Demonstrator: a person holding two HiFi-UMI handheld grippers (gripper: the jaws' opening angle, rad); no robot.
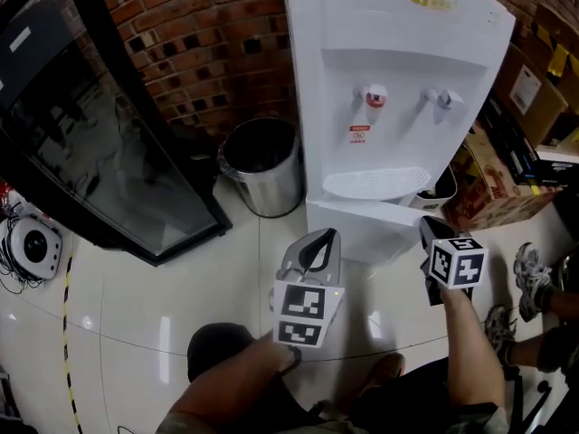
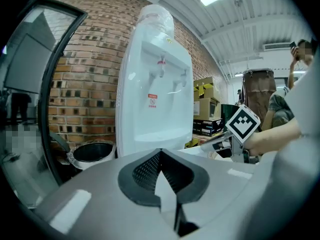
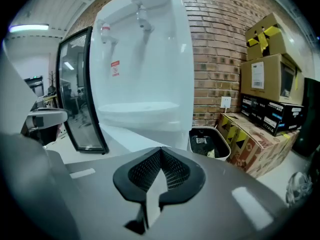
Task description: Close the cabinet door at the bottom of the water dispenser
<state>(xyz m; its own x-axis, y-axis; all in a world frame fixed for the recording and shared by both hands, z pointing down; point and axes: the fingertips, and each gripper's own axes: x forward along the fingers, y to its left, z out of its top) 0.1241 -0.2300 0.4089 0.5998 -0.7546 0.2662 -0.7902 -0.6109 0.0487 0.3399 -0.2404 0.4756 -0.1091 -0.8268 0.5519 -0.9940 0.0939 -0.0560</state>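
Observation:
The white water dispenser (image 1: 398,80) stands against the brick wall, with a red and a blue tap above its drip tray. Its bottom cabinet door (image 1: 357,229) is a plain white front under the tray, and I see no gap between it and the body. My left gripper (image 1: 322,238) is shut and empty, its tip a little in front of the door's left part. My right gripper (image 1: 427,226) is shut and empty by the door's right corner. The left gripper view shows the dispenser (image 2: 155,84) ahead and the right gripper's marker cube (image 2: 243,123). The right gripper view shows the dispenser (image 3: 145,59) close.
A steel waste bin (image 1: 262,165) stands left of the dispenser, and beyond it a black-framed glass panel (image 1: 109,134) leans. Cardboard boxes (image 1: 493,179) and a small bin (image 1: 441,188) crowd the right side. A person's shoes (image 1: 529,269) are at the right on the glossy tiled floor.

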